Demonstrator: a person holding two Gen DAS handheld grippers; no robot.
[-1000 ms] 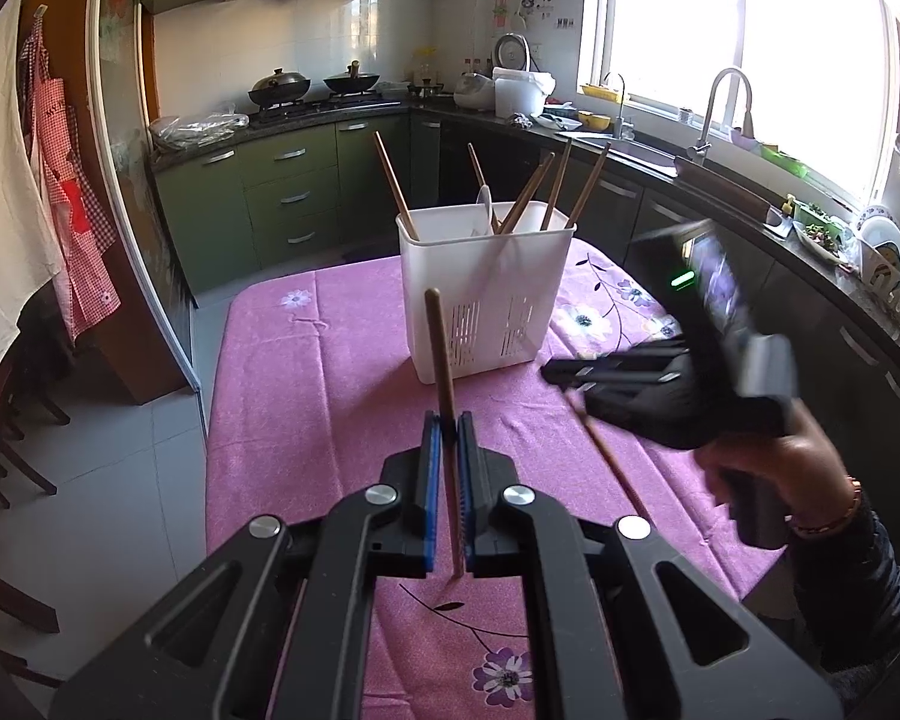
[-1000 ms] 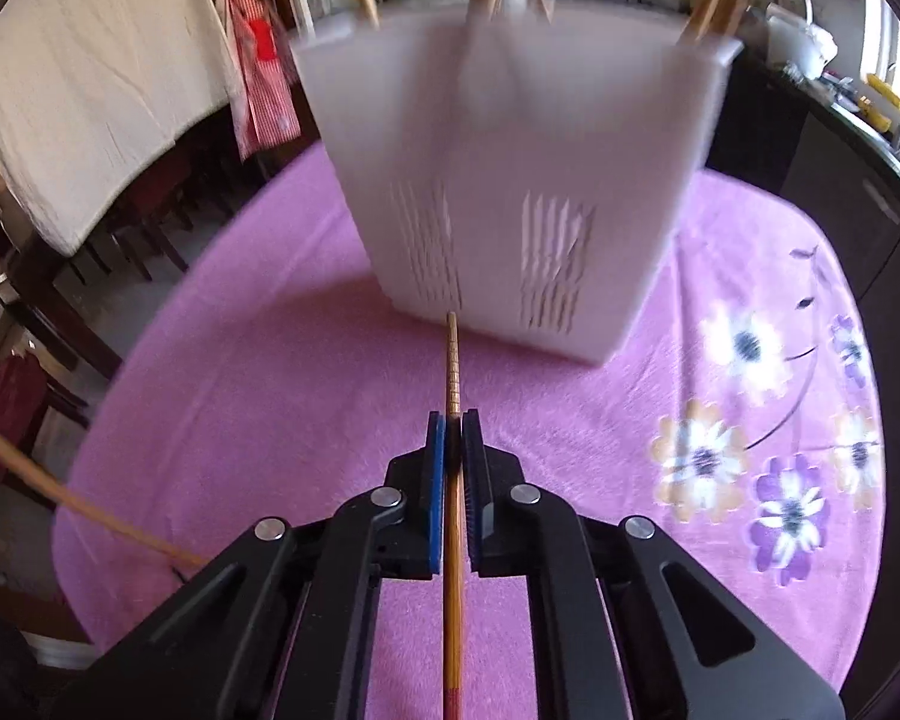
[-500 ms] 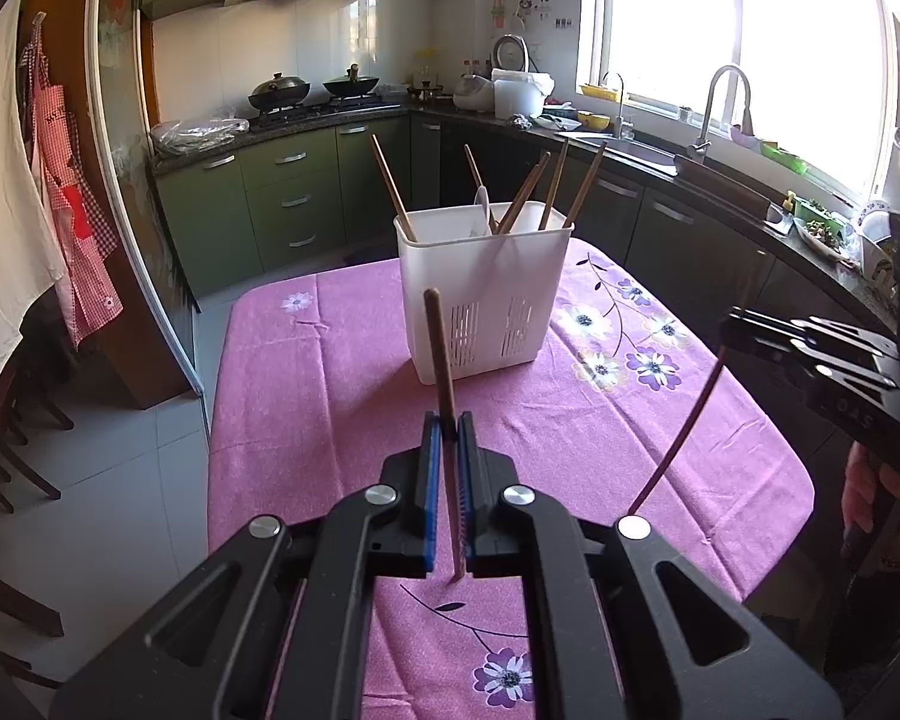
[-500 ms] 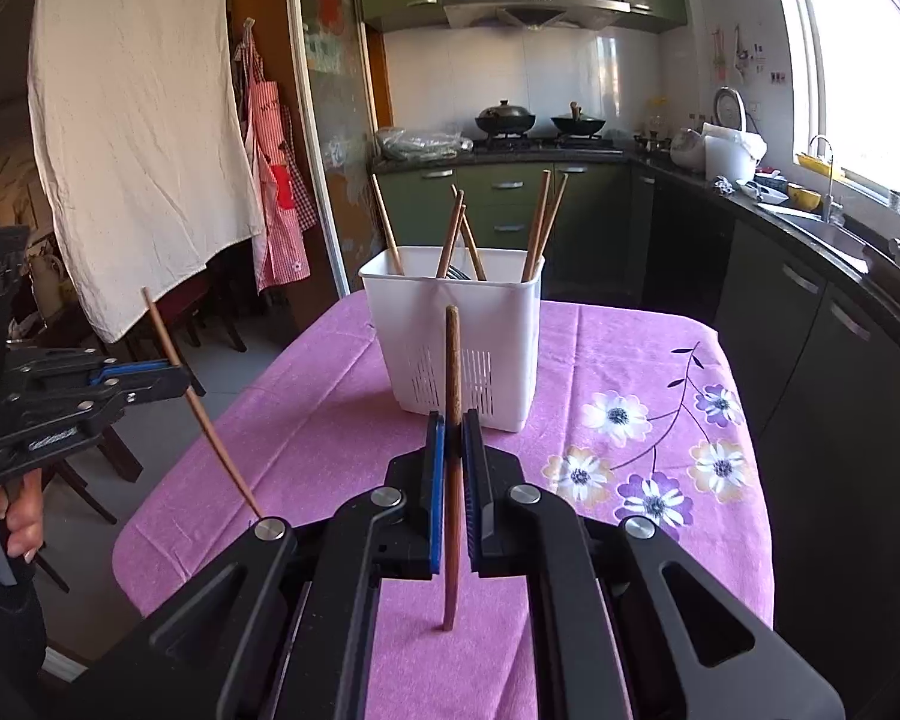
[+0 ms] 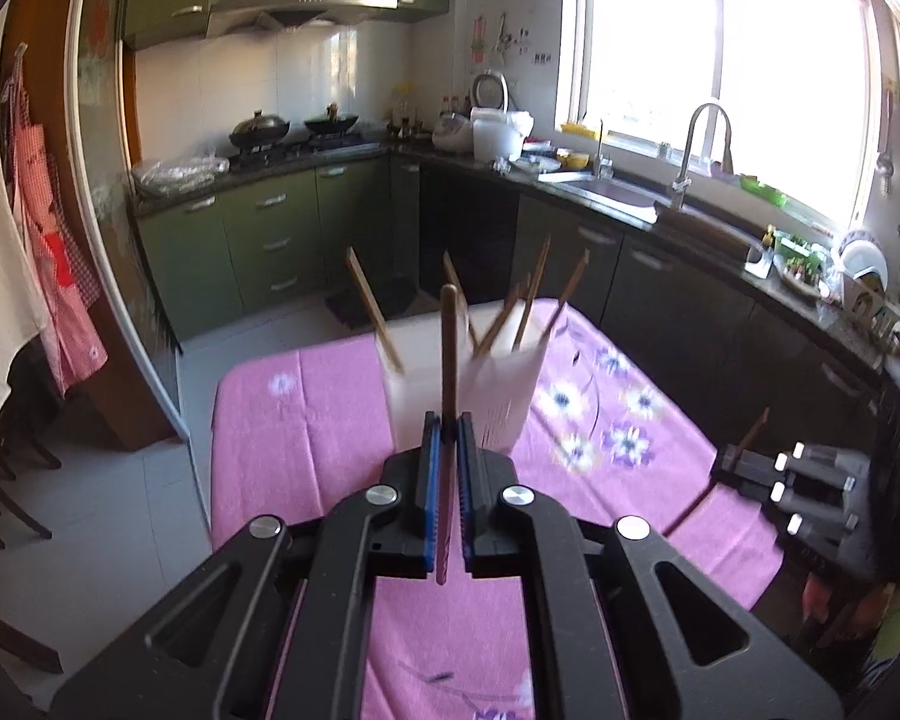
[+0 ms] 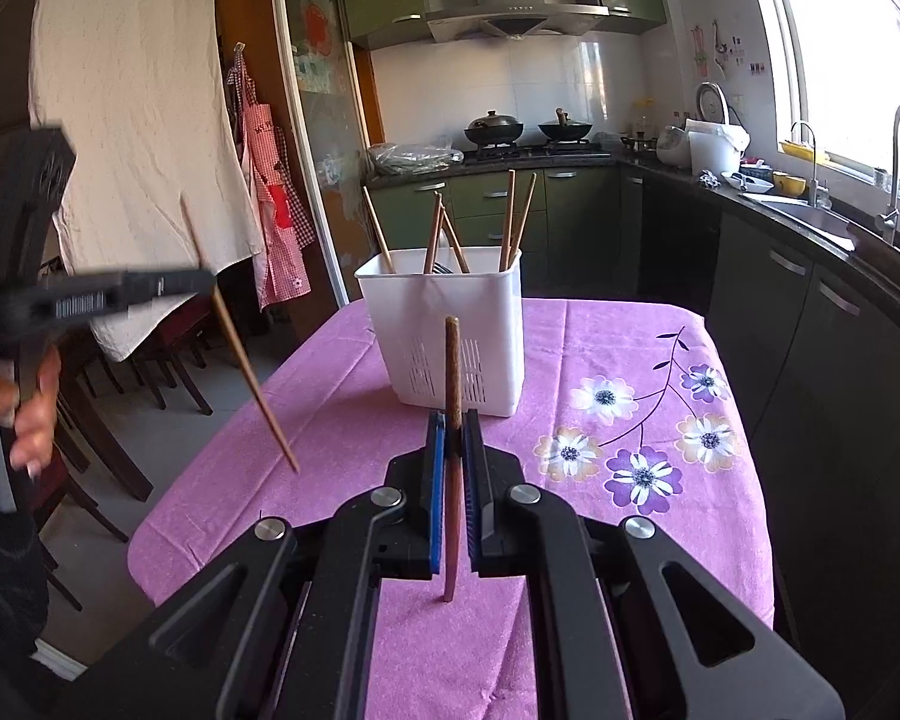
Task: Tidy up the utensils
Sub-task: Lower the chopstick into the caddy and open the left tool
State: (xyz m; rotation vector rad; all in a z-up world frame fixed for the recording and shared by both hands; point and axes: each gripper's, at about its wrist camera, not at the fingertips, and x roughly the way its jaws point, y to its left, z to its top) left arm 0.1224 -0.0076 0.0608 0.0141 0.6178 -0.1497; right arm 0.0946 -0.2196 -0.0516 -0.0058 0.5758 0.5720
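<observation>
A white slotted utensil holder (image 6: 444, 336) (image 5: 498, 384) stands on the pink flowered tablecloth (image 6: 630, 372) with several wooden chopsticks (image 6: 510, 216) leaning in it. My left gripper (image 5: 448, 420) is shut on a brown chopstick (image 5: 448, 348) that points up in front of the holder. My right gripper (image 6: 453, 420) is shut on another brown chopstick (image 6: 453, 372), held upright short of the holder. In the right wrist view the left gripper (image 6: 204, 282) appears at the left with its chopstick (image 6: 240, 348) slanting down. The right gripper (image 5: 732, 462) shows at the right of the left wrist view.
The table (image 5: 282, 420) stands in a kitchen, with green cabinets (image 5: 270, 240) behind and a counter with sink (image 5: 618, 192) along the right. Dark chairs (image 6: 168, 360) and a hanging white cloth (image 6: 132, 120) are at the left. A person's hand (image 6: 24, 420) grips the left handle.
The right gripper pulled back from close against the holder and rose. The left gripper lifted, so its chopstick now overlaps the holder. Both stay shut on their chopsticks.
</observation>
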